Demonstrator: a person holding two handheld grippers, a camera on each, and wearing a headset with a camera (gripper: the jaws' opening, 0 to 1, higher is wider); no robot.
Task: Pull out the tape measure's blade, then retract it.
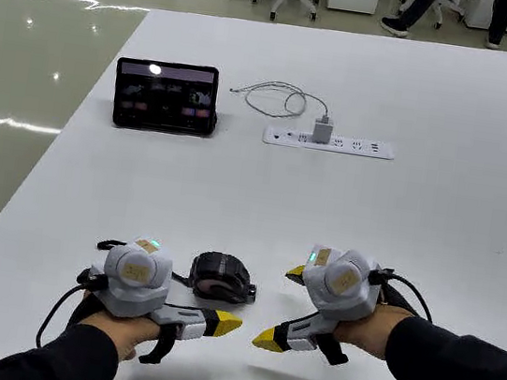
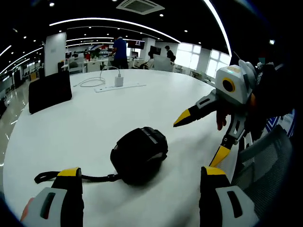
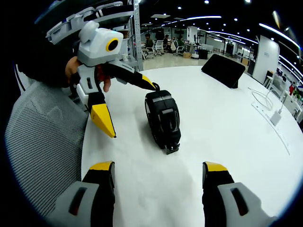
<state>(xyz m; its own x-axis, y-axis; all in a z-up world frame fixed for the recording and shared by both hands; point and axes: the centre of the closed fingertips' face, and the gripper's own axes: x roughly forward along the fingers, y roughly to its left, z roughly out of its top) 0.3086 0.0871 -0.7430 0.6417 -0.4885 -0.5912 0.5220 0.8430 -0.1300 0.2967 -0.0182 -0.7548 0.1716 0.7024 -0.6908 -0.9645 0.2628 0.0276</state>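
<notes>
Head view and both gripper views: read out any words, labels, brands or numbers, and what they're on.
No text is legible.
tablet screen: tiles too blurred to read.
tape measure: no readable label on its black case.
power strip: markings too small to read.

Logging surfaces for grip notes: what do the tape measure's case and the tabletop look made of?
The tape measure case looks like black moulded plastic, possibly rubber-coated: it is matte and ribbed, with dull highlights. The tabletop looks like white laminate or painted board: it is smooth and satin, with a faint sheen and no grain. I cannot tell which of the two it is.
</notes>
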